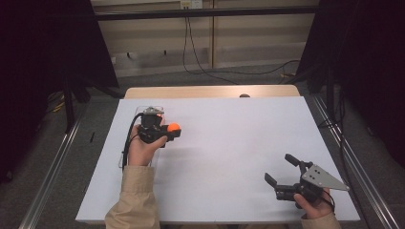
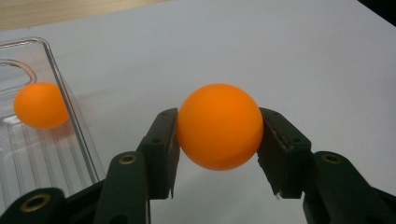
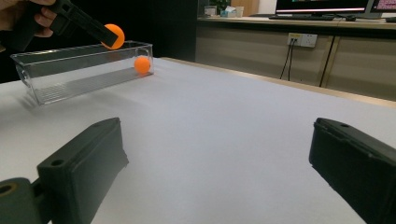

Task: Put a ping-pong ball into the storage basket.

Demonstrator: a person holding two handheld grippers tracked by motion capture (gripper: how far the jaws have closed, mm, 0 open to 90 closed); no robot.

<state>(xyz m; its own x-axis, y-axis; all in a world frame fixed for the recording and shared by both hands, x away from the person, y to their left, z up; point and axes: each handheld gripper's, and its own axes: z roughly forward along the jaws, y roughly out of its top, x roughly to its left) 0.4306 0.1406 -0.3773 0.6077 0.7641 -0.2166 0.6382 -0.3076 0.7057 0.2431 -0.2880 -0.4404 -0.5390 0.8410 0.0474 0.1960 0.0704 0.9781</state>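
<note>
1. The left gripper [image 1: 168, 131] sits left of centre in the high view, held in a hand with a tan sleeve [image 1: 133, 200] coming up from the bottom edge.
2. Its jaws are clamped on an orange ball [image 1: 173, 127]; in the left gripper view that ball [image 2: 219, 126] fills the middle of the frame, with a black pad pressed against each side.
3. A clear plastic box [image 2: 70, 107] stands at the left edge of the left gripper view, just beside the held ball, and a second orange ball [image 2: 41, 105] lies inside it.
4. In the right gripper view the box [image 3: 79, 70] is in the upper left, the second ball [image 3: 142, 65] rests at its far end, and the held ball [image 3: 114, 36] hangs above the box's rim.
5. The right gripper [image 1: 279, 169] rests at the lower right of the high view on the white table top [image 1: 229, 143], well apart from the box.
6. Its jaws stand wide apart with nothing between them.
</note>
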